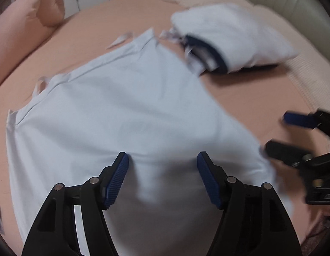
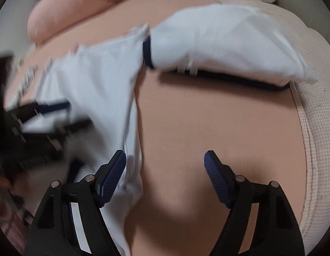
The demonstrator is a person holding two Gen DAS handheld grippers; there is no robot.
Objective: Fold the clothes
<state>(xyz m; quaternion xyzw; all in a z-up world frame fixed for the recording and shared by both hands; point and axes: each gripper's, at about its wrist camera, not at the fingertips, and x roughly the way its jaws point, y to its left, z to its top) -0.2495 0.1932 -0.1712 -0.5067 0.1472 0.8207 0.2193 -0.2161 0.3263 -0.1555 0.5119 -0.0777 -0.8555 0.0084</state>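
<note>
The light blue shirt [image 1: 126, 115] lies spread flat on the pink bed sheet [image 1: 250, 98]. The left gripper [image 1: 162, 179] hangs over it, wide open and holding nothing. The right gripper [image 2: 165, 179] is wide open too, at the shirt's right edge. A grab at the flat middle could bunch it up (the pictures are blurry). The folded pile [image 1: 233, 36] lies near and could get bumped. No boxes or baskets here.

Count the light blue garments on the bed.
2. One shirt lies spread flat under the left tongs; one folded bundle sits beyond it. Others may be out of view.
</note>
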